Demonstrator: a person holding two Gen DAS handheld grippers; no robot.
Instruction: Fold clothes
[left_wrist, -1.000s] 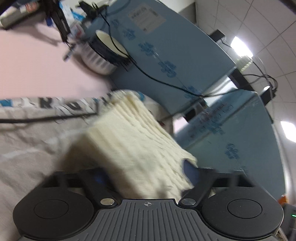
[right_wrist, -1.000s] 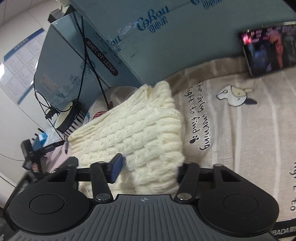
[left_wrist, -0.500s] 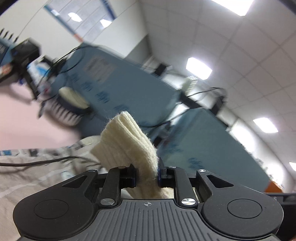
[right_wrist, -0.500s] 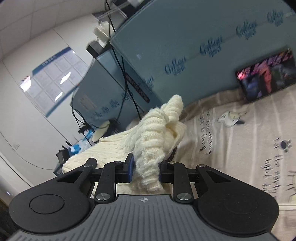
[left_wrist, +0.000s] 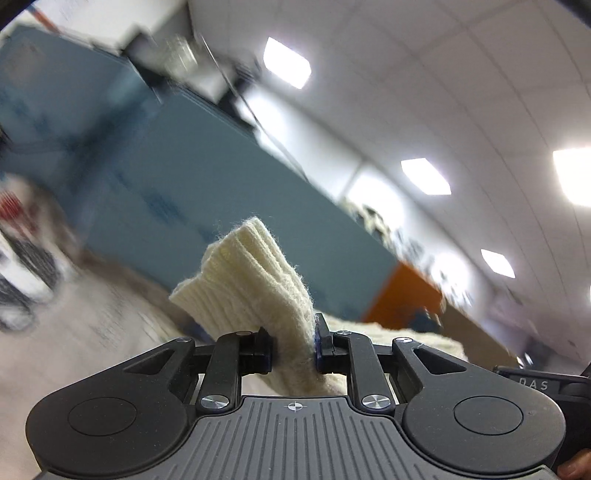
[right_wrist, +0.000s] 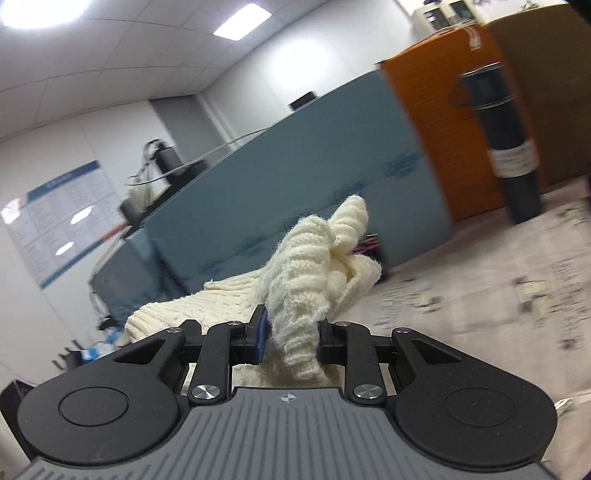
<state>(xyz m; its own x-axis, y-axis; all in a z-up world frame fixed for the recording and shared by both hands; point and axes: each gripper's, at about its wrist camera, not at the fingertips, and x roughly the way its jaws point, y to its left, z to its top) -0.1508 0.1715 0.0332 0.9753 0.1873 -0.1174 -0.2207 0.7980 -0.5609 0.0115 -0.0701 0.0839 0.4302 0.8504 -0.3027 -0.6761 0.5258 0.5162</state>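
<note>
Both the left gripper and right gripper pinch the cream knit sweater above the printed bedsheet, blue panels behind.

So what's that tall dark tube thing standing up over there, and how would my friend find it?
Look in the right wrist view for the big orange cabinet at the far edge of the printed cloth. Right in front of it, on its right side, stands a tall dark cylinder. It is the only upright tube there, with a pale label band around its middle, unlike the soft cream sweater.
</note>
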